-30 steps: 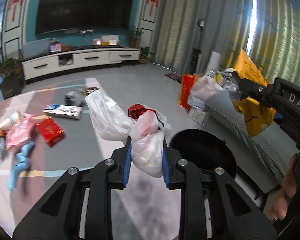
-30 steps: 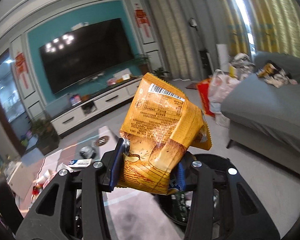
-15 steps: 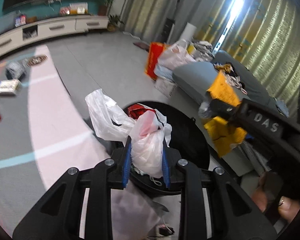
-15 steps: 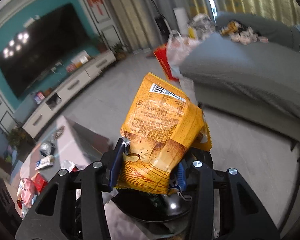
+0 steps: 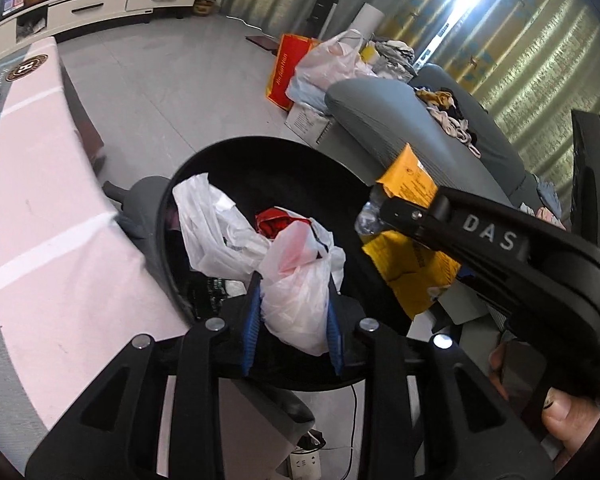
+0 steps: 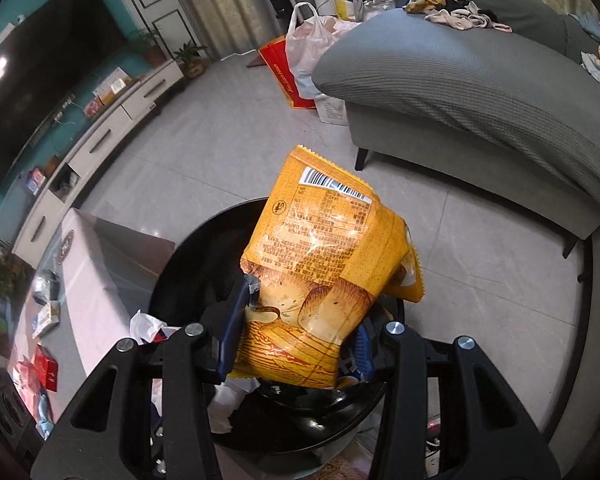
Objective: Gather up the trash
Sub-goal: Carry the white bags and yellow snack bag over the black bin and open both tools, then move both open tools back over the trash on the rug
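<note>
My left gripper (image 5: 294,300) holds a crumpled white plastic bag (image 5: 296,280) with something red inside, just above the mouth of the round black bin (image 5: 236,152). Its jaws are opening, and the bag still fills the gap between the blue pads (image 5: 249,320). To the right my right gripper (image 5: 384,210) comes in from the side over the same bin. In its own view the right gripper (image 6: 300,320) is shut on a yellow snack bag (image 6: 324,248), upright above the bin (image 6: 188,252). Trash lies inside the bin.
A grey sofa (image 6: 460,80) strewn with clothes stands right of the bin. A red bag (image 5: 282,76) and a full plastic bag (image 5: 332,60) sit by its end. A pale pink table (image 5: 40,240) borders the bin's left. A power strip (image 5: 304,460) lies below. A hand (image 5: 560,420) grips the right gripper.
Both grippers have dropped and tipped downward, from facing the room to hanging over the black bin, each still carrying its bag. The left pads stand slightly wider apart.
</note>
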`<move>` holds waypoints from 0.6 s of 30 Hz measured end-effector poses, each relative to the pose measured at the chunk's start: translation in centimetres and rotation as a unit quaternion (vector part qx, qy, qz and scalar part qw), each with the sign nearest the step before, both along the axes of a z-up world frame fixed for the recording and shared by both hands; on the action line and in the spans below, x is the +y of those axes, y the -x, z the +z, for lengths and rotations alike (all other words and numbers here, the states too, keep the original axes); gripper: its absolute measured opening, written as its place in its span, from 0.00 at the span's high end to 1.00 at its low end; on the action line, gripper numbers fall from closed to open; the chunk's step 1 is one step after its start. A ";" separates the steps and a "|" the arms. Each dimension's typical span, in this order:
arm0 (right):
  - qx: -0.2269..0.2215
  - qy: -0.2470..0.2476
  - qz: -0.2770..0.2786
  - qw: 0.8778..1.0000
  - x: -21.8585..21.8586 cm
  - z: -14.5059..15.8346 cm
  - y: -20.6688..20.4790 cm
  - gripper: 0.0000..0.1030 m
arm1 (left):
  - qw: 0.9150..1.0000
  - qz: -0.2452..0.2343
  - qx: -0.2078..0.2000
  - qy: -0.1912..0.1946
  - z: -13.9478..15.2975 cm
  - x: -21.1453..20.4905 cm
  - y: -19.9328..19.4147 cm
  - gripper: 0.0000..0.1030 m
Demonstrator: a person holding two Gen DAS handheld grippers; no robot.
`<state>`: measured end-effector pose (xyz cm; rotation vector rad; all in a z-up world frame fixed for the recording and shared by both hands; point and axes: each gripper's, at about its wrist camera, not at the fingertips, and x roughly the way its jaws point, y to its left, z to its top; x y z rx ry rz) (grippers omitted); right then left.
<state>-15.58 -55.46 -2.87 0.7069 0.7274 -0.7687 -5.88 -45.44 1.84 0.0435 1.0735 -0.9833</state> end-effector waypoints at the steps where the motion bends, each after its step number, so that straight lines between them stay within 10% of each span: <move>1: 0.000 0.001 0.001 1.000 0.0 0.1 -0.1 0.55 | 1.000 0.001 -0.001 -0.001 0.0 0.0 0.1 0.65; 8: 0.005 0.023 -0.007 1.000 0.5 1.1 0.2 0.30 | 0.999 0.018 -0.021 0.025 1.8 1.5 0.1 0.18; 18: -0.050 0.103 0.026 0.993 5.2 6.4 -0.7 0.07 | 0.988 0.112 -0.058 0.084 7.5 12.5 -1.5 0.03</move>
